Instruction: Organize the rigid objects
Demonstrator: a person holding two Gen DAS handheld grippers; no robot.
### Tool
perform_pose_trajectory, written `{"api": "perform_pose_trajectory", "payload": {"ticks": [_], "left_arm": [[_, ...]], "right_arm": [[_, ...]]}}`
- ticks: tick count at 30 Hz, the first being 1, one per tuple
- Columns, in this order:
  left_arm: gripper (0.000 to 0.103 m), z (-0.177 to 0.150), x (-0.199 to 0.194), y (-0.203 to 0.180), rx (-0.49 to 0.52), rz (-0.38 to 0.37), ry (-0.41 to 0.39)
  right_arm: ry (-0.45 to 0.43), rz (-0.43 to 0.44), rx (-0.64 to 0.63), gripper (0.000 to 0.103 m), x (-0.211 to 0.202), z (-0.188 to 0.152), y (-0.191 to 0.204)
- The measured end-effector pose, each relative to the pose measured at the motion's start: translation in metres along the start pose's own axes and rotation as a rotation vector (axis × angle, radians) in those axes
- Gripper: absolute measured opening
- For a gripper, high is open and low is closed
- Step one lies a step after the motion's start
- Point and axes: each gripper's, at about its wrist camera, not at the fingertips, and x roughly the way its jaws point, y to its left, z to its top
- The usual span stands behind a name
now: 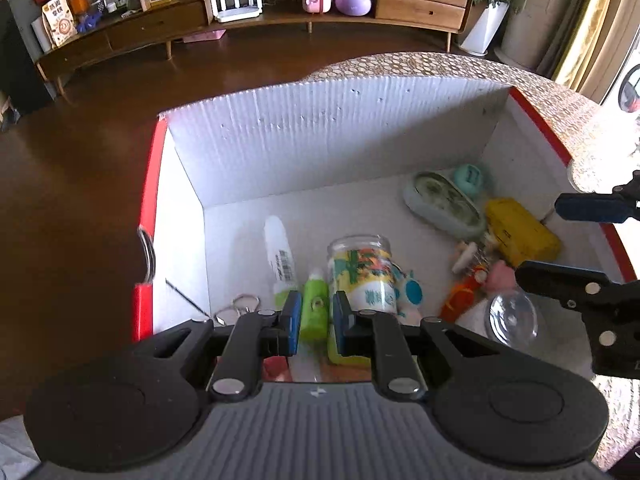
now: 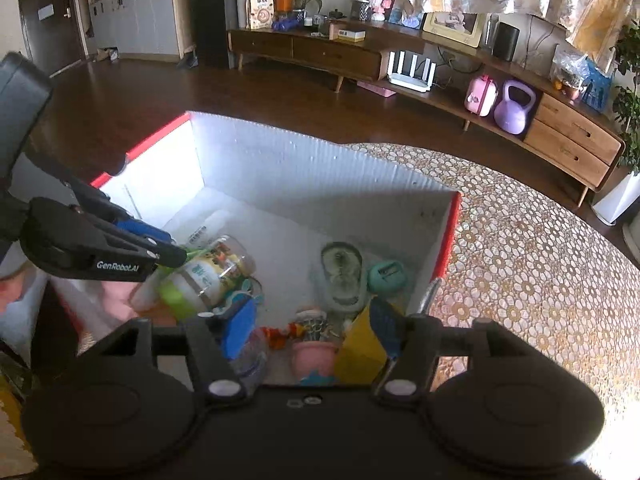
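A white box with red rims (image 1: 320,140) (image 2: 304,168) holds several objects. My left gripper (image 1: 314,316) is inside it, shut on a small green bottle (image 1: 315,308) next to a printed jar (image 1: 362,272) (image 2: 212,268). The left gripper also shows in the right wrist view (image 2: 168,248). My right gripper (image 2: 316,328) is open and empty above a pink pot (image 2: 312,354), a yellow box (image 2: 358,350) (image 1: 520,228) and a clear cup (image 1: 510,318). Its fingers (image 1: 588,207) show at the right of the left wrist view.
The box also holds a white tube (image 1: 280,248), a pale oval case (image 1: 444,204) (image 2: 342,276), a teal item (image 1: 470,178) (image 2: 386,276) and scissors (image 1: 236,308). The box stands on a patterned table (image 2: 520,264). A wooden sideboard (image 2: 400,64) lines the far wall.
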Motion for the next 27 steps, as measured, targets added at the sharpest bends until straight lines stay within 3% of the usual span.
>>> {"api": "perform_pose_trajectory", "payload": {"ticks": [3,21,24,26,27], "left_arm": [[0.016,-0.002,-0.014,0.000,-0.014,0.014,-0.014],[0.017,-0.022,-0.133,-0.034,-0.042,-0.010,-0.318],[0.038,-0.031,-0.145,-0.041,-0.038,0.012,-0.358],[0.070,-0.038,-0.152,-0.045,-0.036,0.018,-0.392],[0.072,-0.041,-0.156,-0.048,-0.036,0.021,-0.413]], "right_arm": [[-0.022,0.006,0.002,0.064,-0.016,-0.001,0.001],[-0.219,0.085,0.043,0.071,-0.119,-0.021,0.007],[-0.245,0.099,0.051,0.076,-0.130,-0.028,0.007],[-0.261,0.107,0.058,0.077,-0.137,-0.032,0.008],[-0.268,0.112,0.063,0.078,-0.140,-0.034,0.007]]}}
